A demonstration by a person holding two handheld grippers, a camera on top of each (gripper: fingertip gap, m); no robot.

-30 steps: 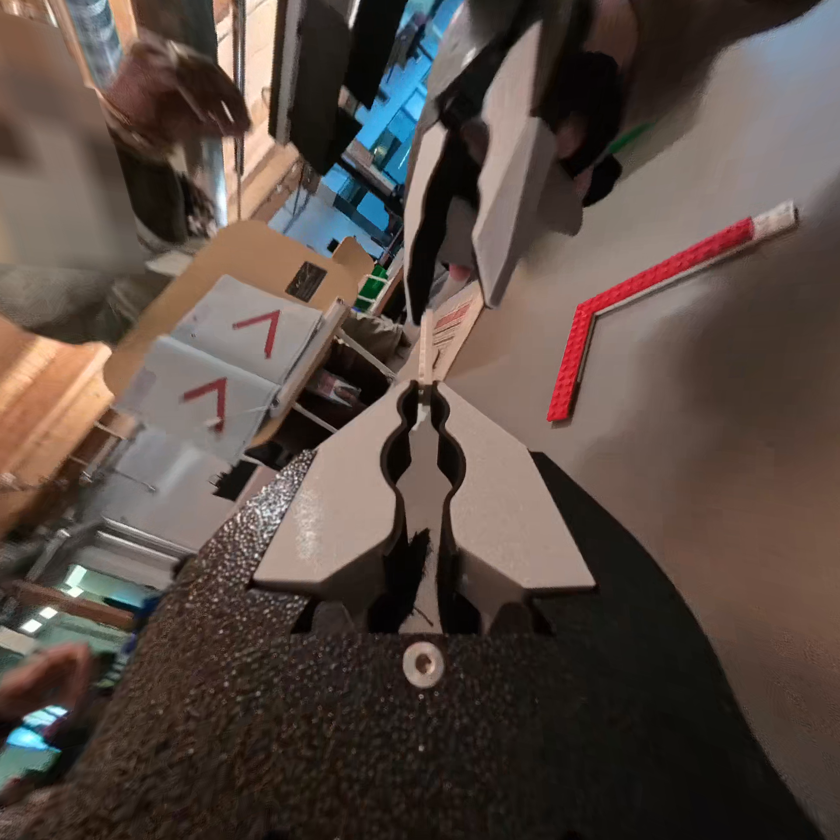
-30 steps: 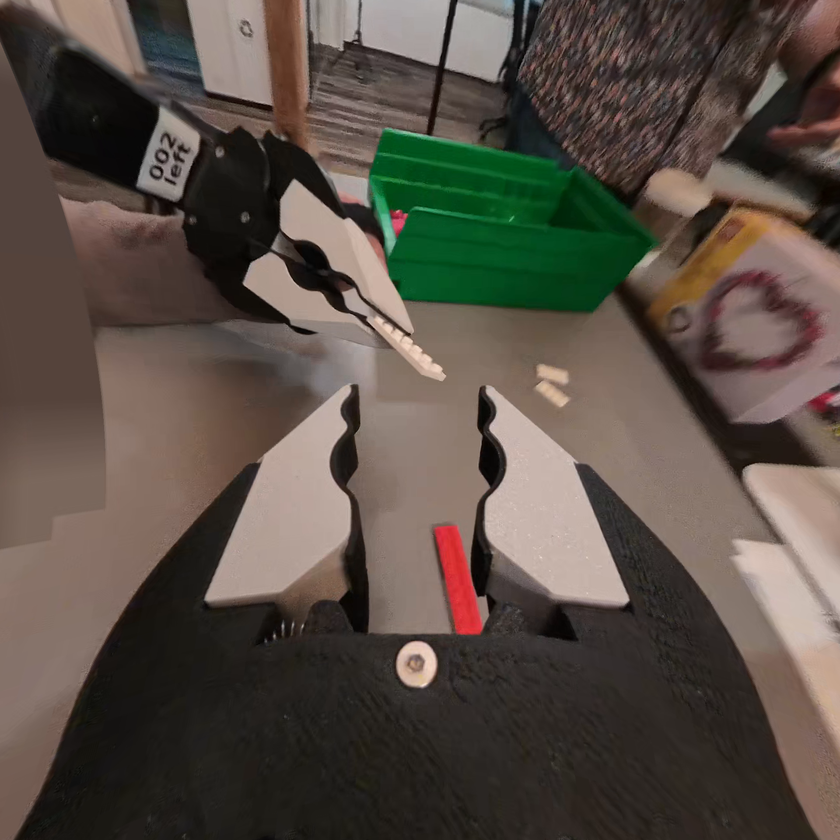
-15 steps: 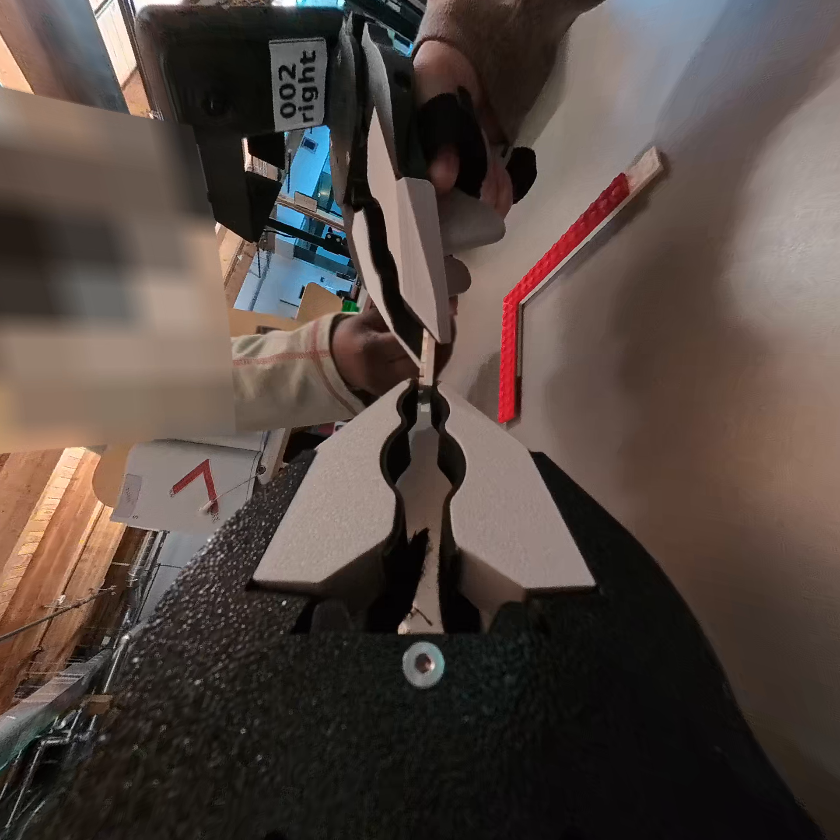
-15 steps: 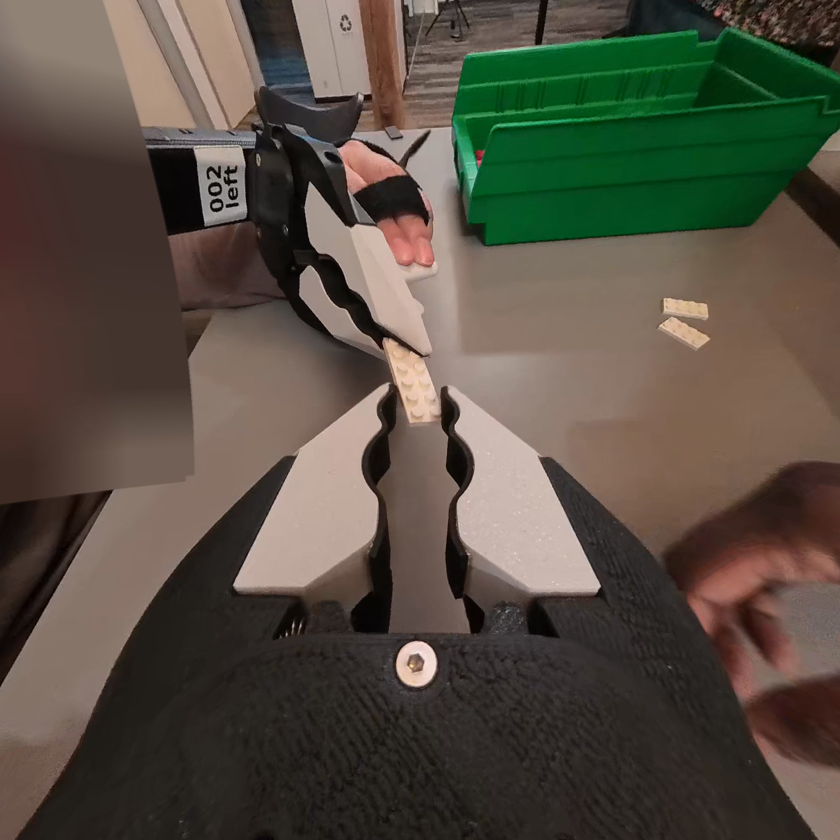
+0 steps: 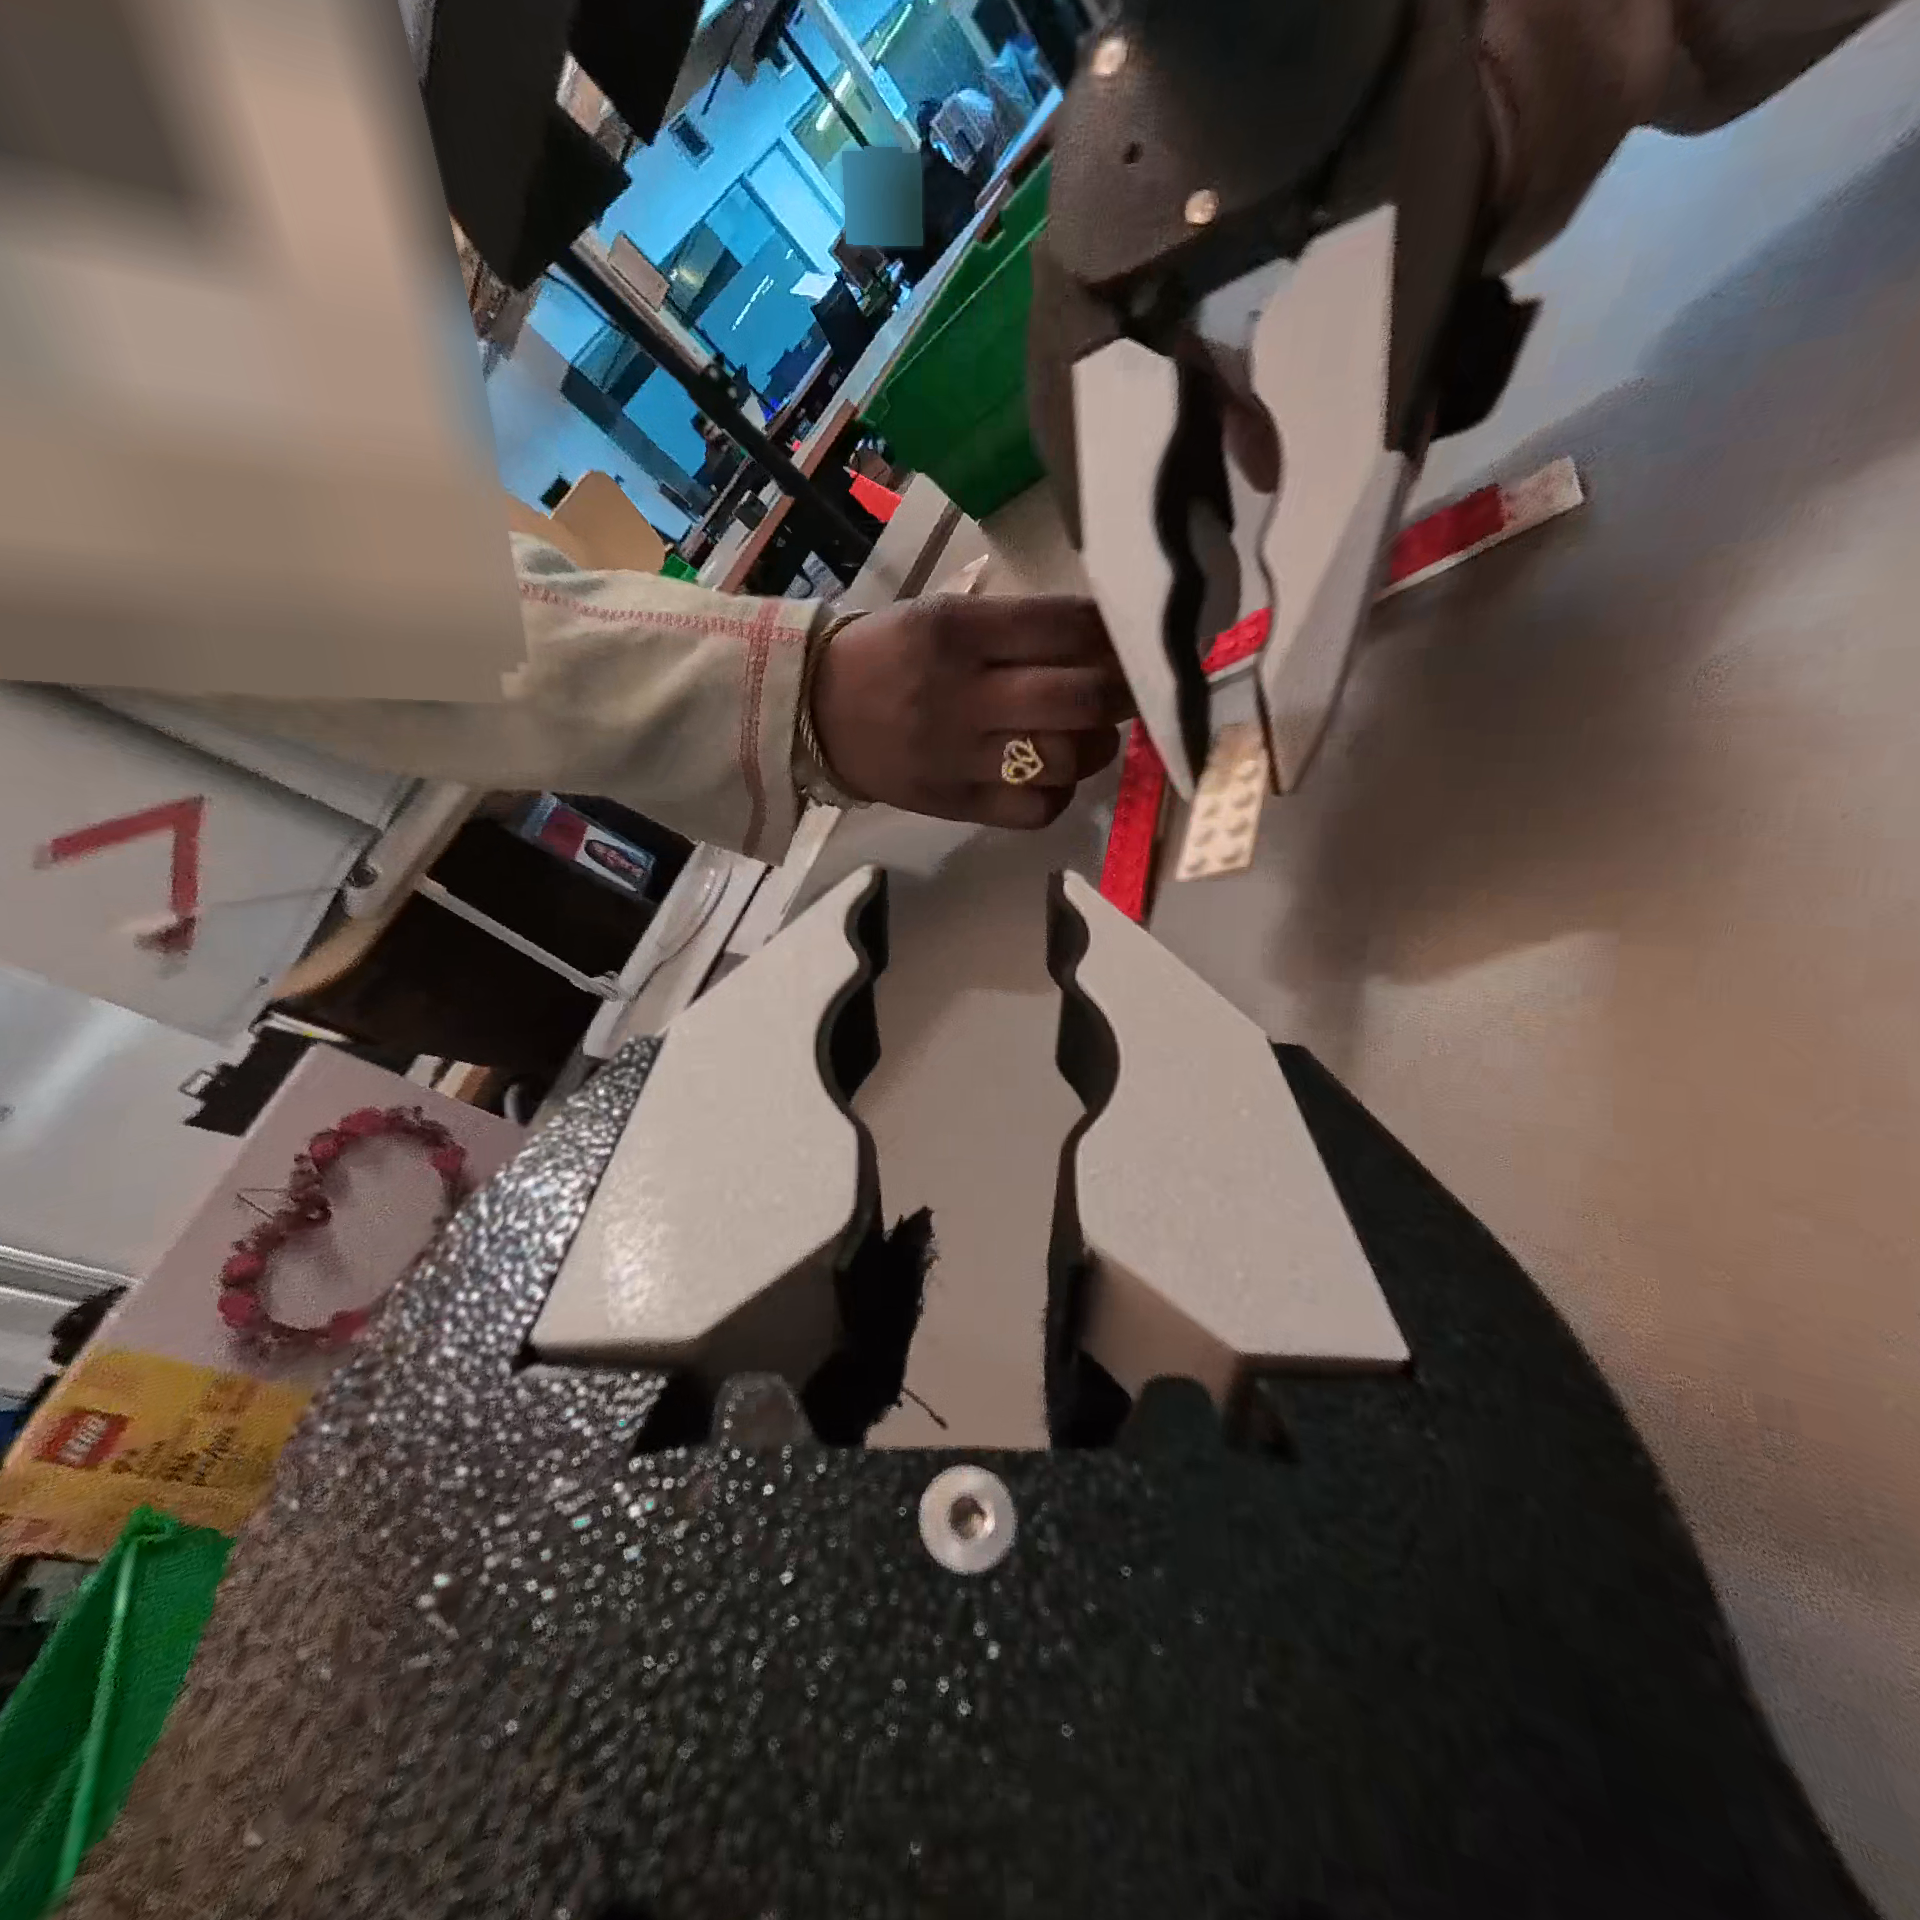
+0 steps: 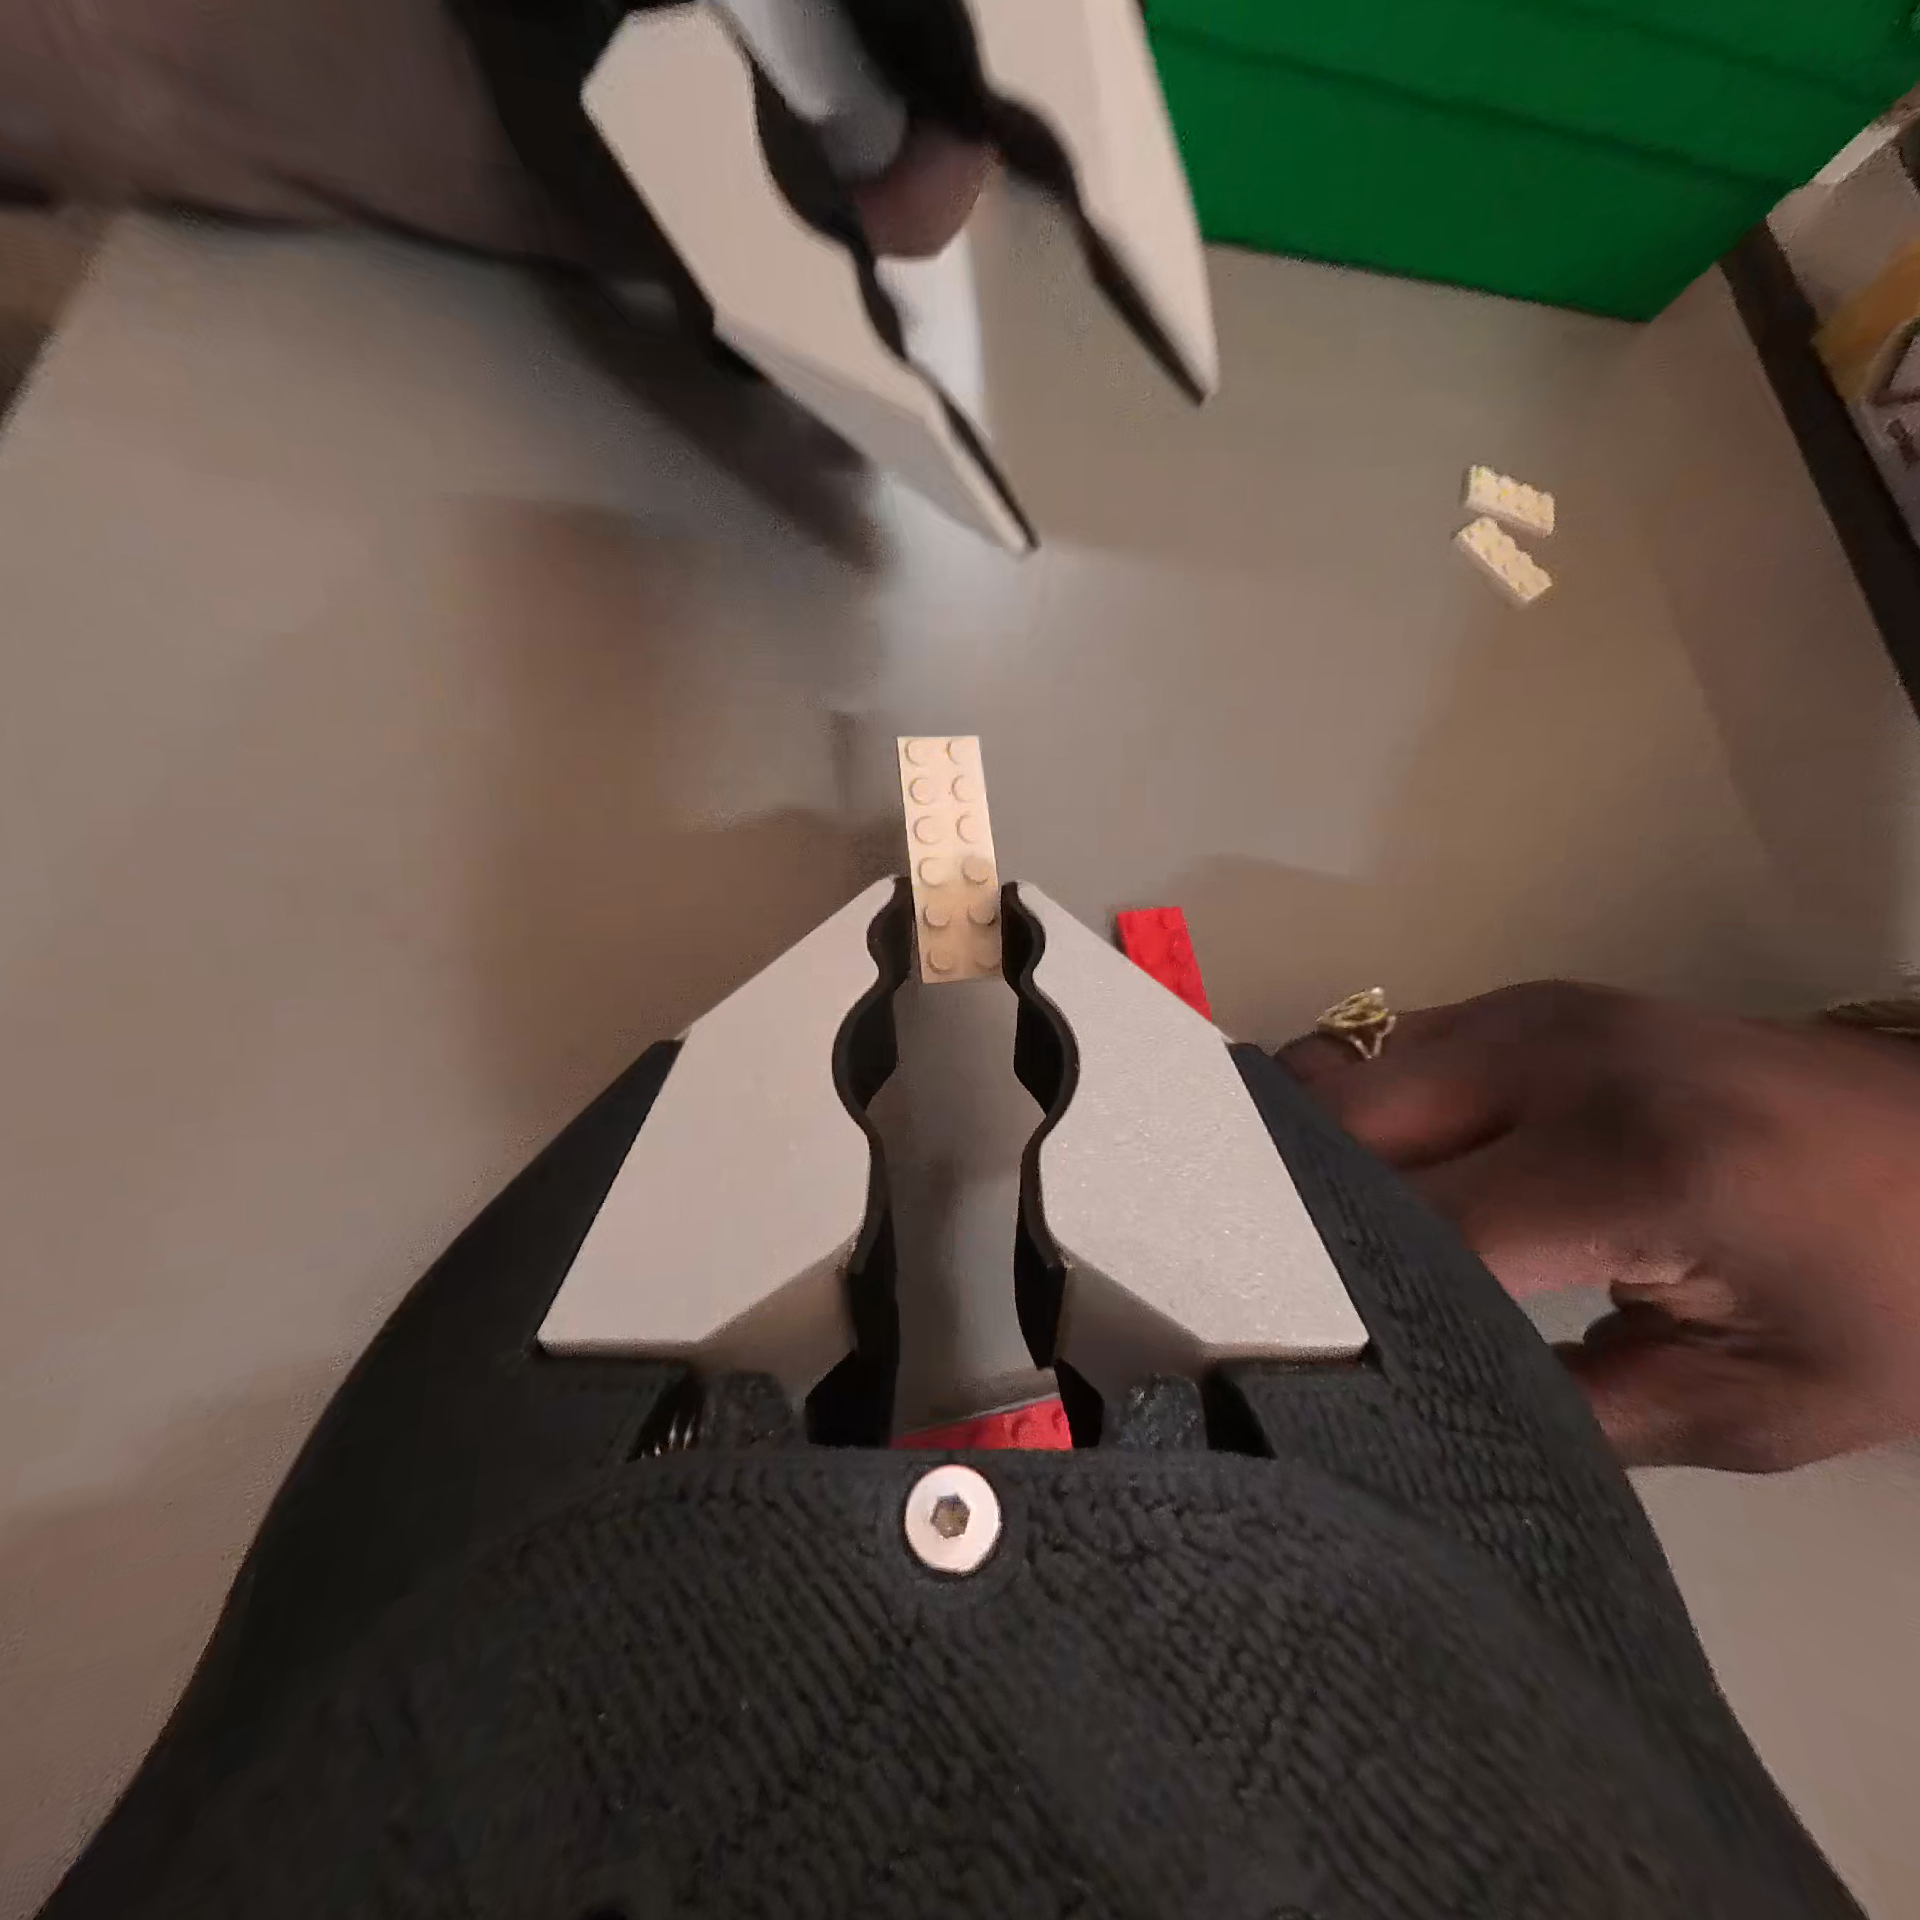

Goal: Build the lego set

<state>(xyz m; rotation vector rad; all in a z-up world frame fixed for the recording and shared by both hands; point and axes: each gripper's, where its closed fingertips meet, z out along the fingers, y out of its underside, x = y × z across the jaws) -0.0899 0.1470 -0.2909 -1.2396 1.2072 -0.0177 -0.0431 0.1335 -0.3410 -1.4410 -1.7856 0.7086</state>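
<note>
The right gripper (image 6: 954, 891) pinches a tan two-by-six plate (image 6: 950, 852) by one end, above the grey table (image 6: 416, 727); the left gripper (image 5: 966, 904) gapes empty. Next, I'd guess, it goes onto the red L-shaped strip (image 5: 1135, 831).

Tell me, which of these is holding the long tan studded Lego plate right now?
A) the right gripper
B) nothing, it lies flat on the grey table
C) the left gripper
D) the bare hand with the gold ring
A: the right gripper has its grey fingertips closed on the lower end of the long tan studded Lego plate, while the left gripper is open and holds nothing.
</note>
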